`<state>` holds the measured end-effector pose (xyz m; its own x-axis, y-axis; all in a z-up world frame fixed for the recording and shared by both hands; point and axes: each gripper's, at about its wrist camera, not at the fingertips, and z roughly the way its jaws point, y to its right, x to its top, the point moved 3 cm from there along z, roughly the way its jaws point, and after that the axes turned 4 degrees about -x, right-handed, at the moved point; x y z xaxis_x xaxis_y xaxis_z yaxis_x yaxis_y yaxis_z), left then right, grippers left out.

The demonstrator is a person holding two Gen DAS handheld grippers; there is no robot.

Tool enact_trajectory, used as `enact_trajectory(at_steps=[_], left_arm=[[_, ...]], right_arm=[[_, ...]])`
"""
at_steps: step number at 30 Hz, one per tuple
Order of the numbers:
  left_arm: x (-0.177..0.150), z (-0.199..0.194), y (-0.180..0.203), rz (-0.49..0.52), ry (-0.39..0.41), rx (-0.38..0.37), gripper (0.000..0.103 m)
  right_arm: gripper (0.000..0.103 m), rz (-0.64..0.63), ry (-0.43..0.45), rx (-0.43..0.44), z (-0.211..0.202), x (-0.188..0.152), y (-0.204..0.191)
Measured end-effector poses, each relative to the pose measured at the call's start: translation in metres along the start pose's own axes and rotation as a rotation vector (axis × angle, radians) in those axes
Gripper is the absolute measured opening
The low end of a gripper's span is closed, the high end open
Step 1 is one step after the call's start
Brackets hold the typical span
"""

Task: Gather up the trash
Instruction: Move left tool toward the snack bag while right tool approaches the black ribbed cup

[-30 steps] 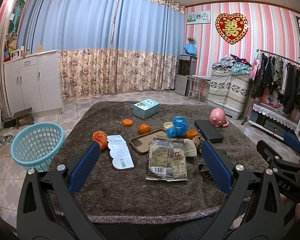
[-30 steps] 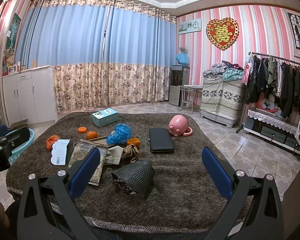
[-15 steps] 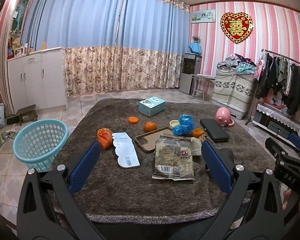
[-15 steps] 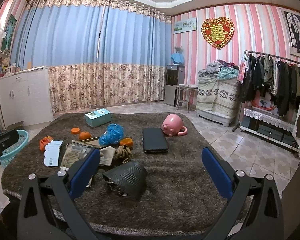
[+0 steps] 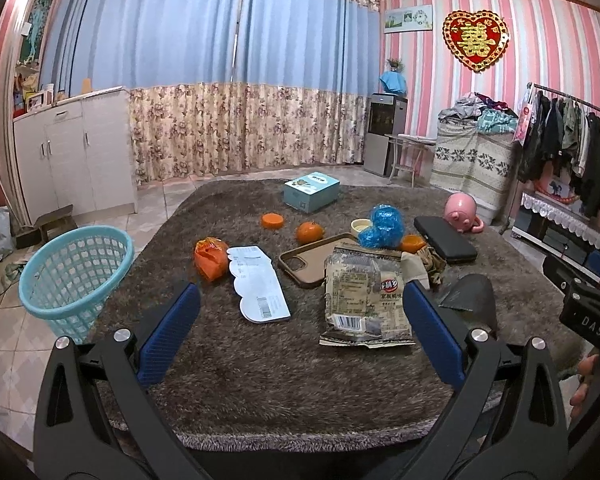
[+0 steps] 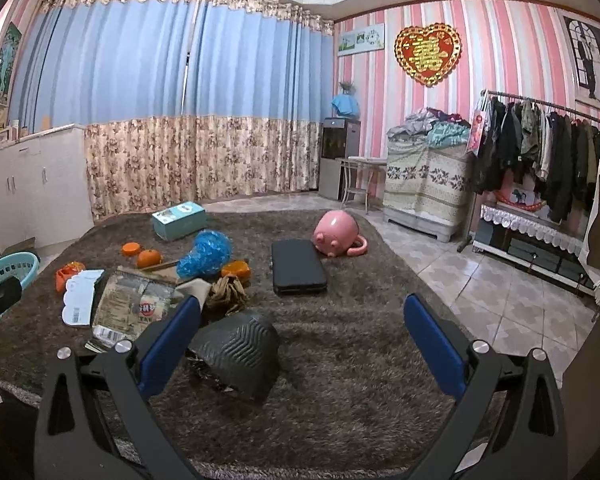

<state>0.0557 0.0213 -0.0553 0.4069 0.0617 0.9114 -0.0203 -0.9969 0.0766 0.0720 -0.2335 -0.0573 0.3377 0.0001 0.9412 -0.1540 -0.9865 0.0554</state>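
Note:
Trash lies on the brown fuzzy table (image 5: 260, 380): a flattened snack wrapper (image 5: 362, 296), a white paper slip (image 5: 258, 284), a crumpled orange wrapper (image 5: 210, 258), a blue plastic wad (image 5: 384, 226) and a dark ribbed bag (image 6: 238, 350). A teal mesh basket (image 5: 74, 276) stands on the floor left of the table. My left gripper (image 5: 300, 332) hovers open over the near edge, in front of the slip and wrapper. My right gripper (image 6: 300, 344) is open too, with the dark bag by its left finger (image 6: 172, 340).
Also on the table are a teal box (image 5: 310, 192), a tangerine (image 5: 310, 232), an orange lid (image 5: 272, 221), a phone case (image 5: 312, 260), a black case (image 6: 296, 266) and a pink piggy bank (image 6: 336, 234). A clothes rack (image 6: 540, 152) stands right, white cabinets (image 5: 72, 152) left.
Both grippers have shifted a little, the left view moving toward the table and to the right. Nothing on the table has moved and both stay open.

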Motion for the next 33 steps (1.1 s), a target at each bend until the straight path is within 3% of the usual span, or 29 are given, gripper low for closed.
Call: enact_trajectory(at_steps=[12, 33], left_arm=[[-0.013, 0.023, -0.010, -0.012, -0.047, 0.008, 0.098], [-0.025, 0.038, -0.022, -0.050, -0.108, -0.026, 0.098]], right_arm=[[0.099, -0.039, -0.052, -0.074, 0.015, -0.014, 0.000], [0.099, -0.056, -0.156, 0.019, 0.036, -0.038, -0.024]])
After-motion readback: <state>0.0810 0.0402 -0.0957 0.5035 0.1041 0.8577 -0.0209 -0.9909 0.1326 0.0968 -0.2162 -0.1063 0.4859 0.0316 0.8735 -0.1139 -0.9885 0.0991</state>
